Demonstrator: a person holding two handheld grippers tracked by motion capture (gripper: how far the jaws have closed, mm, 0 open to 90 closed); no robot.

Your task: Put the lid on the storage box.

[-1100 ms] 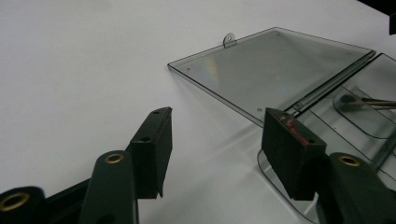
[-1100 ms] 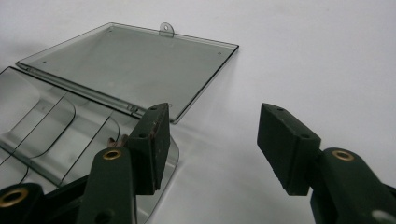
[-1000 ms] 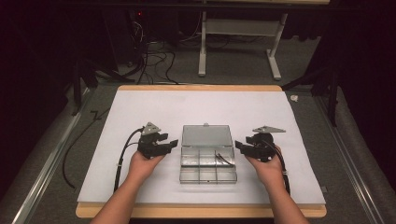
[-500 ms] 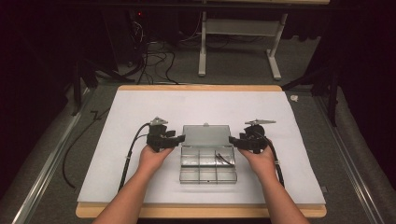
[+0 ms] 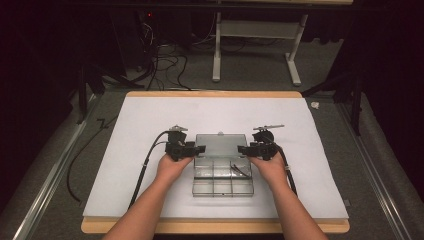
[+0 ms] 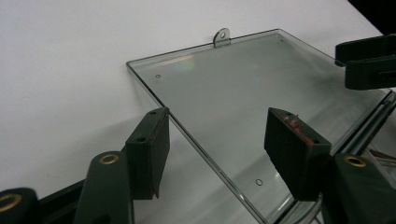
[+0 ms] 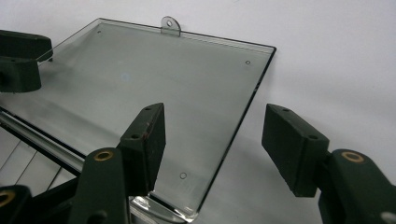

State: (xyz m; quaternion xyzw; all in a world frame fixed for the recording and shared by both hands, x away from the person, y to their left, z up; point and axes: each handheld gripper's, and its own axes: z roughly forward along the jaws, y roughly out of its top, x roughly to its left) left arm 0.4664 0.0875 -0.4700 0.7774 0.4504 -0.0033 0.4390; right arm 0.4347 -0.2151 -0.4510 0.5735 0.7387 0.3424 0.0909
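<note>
Clear plastic box [image 5: 222,177] sits on the white sheet [image 5: 140,130] covering the table [image 5: 215,226], near the middle and toward your side; its lid [image 5: 220,145] lies folded back flat on the sheet beyond the divided tray, hinge between them. Some thin dark wires [image 5: 240,170] lie in the tray's upper right compartment. Your left gripper [image 5: 196,149] is at the lid's left edge and your right gripper [image 5: 243,149] at its right edge, both close to the hinge line, pointing inward at each other. In the left gripper view the jaws stand apart, released: one pad is over the white sheet just outside the lid's edge [image 6: 187,135], the other over the lid's surface [image 6: 233,93], so the edge runs between them; whether either pad touches the plastic, you cannot tell. The small hanging tab [image 6: 222,36] on the lid's far edge is visible, and the right gripper's tip [image 6: 369,63] shows at upper right. In the right gripper view the jaws are likewise spread, straddling the lid's edge [image 7: 243,121], one pad over the lid [image 7: 163,79], the other over the sheet; the tab [image 7: 170,24] shows at top and the left gripper's tip [image 7: 21,60] at upper left. Both cables [image 5: 147,165] trail back along your forearms
</note>
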